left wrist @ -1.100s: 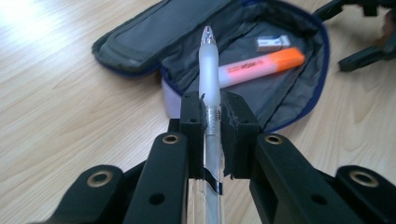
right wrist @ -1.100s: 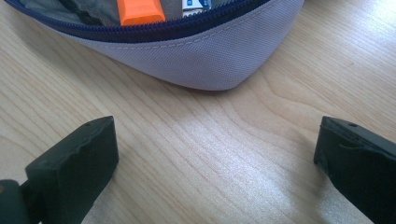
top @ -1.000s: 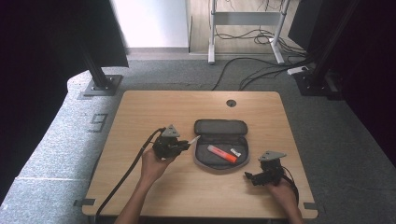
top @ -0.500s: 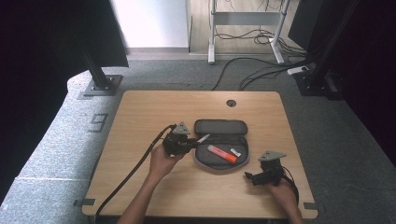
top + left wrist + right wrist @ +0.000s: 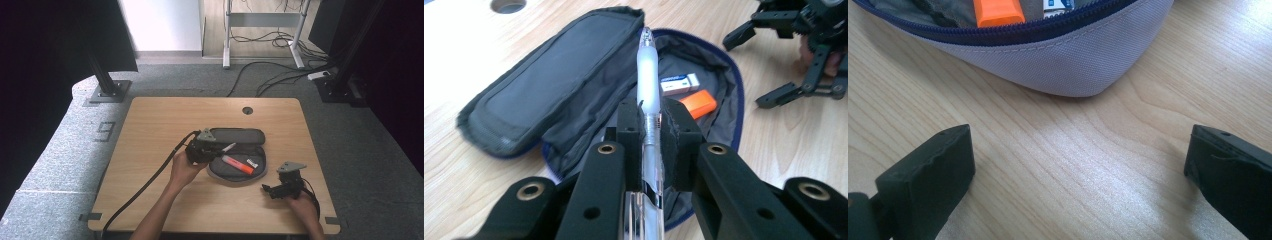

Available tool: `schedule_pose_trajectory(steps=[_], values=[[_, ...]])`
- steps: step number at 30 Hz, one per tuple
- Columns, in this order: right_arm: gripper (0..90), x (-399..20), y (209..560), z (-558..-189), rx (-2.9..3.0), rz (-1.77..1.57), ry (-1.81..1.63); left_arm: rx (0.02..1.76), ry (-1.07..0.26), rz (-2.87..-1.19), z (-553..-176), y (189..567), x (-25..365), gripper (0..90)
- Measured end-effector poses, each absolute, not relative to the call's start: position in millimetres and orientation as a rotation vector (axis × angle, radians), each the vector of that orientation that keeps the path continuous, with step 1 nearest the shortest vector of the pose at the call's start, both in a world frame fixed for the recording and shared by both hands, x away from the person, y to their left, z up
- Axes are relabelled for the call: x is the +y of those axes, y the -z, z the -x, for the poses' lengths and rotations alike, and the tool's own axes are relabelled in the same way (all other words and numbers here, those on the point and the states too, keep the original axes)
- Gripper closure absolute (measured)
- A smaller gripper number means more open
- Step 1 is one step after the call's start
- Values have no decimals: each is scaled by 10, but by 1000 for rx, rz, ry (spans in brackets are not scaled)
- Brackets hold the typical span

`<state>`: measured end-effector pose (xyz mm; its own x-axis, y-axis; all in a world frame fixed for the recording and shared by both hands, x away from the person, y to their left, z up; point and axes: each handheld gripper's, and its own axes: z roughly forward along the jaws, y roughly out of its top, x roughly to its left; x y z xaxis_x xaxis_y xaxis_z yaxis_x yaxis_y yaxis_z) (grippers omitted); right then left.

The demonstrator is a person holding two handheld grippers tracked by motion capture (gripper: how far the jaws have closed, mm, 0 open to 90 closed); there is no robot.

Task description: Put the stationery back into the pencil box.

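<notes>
1. The left hand-held gripper hangs at the left edge of the open pencil case, its cable trailing off toward the near-left corner of the surface. Its jaws are clenched on a clear, frosted pen, gripped low on the barrel so that most of its length juts out over the case. I take it the pen is held this way so its far end can be lowered into the case first.

2. The pencil case lies in the middle of the surface, unzipped and folded flat, with its lid flap laid away to the far side. That leaves the near half open as a shallow tray, which looks like the reason it is spread so wide.

3. Inside that tray an orange marker lies slantwise, and a small white eraser sits just beside its right end. Both keep to the right part of the pocket, so the left part looks free for the pen.

4. The right hand-held gripper rests on the surface near the case's near-right corner, apart from it. Its jaws stand wide, released, with bare wood between them and the grey wall of the case beyond. It seems parked there, ready to steady the case if needed.
</notes>
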<state>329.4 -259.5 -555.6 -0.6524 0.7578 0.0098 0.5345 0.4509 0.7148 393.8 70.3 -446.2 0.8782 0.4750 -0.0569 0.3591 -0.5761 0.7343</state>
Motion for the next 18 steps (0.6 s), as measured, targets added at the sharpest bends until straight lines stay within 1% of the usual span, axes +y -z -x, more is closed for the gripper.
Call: schedule_pose_trajectory(steps=[9,18], values=[[0,-2596,5555,-3295,2397,-1103,-1014,551,-178,-2260,-3963,4464,468,795],[0,-2596,5555,-3294,2397,-1103,-1014,528,-160,-2258,-4018,4560,263,793]])
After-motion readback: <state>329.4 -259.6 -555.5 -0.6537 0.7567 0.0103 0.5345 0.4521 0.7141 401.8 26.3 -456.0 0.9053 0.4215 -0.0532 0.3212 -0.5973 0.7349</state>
